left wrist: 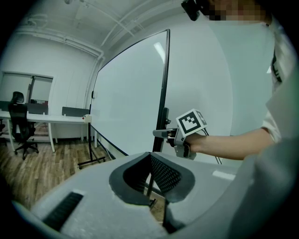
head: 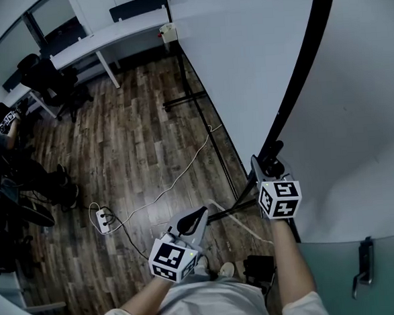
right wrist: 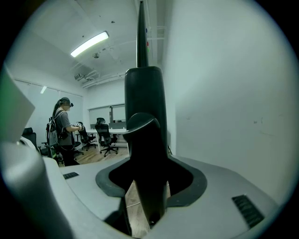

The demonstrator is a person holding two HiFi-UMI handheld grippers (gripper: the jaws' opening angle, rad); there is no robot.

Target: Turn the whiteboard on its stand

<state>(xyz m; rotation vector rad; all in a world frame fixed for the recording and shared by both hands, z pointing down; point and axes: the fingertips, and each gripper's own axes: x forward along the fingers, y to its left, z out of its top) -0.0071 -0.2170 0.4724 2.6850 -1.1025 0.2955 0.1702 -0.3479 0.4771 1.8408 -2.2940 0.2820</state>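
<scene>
- Brown wooden floor point(head: 135, 144) ran under a row of desks in an office room.
- Standing on it, just in front of the person, was the big white flat whiteboard point(head: 244, 56) on its thin black metal stand point(head: 186, 100).
- The right gripper point(head: 269, 156) was at the board's black side frame point(head: 303, 68). Its jaws were spread wide with the frame between them, and I could not see them squeezing it.
- The left gripper point(head: 196, 219) hung low and away from the board. Its jaw tips were together and held nothing.
- The board looked big, stiff and probably heavy to swing.
- Its white face looked smooth and slippery, so the black frame seemed the best place to hold.
- A thin white cable point(head: 178, 178) lay near the stand's feet and might catch.
</scene>
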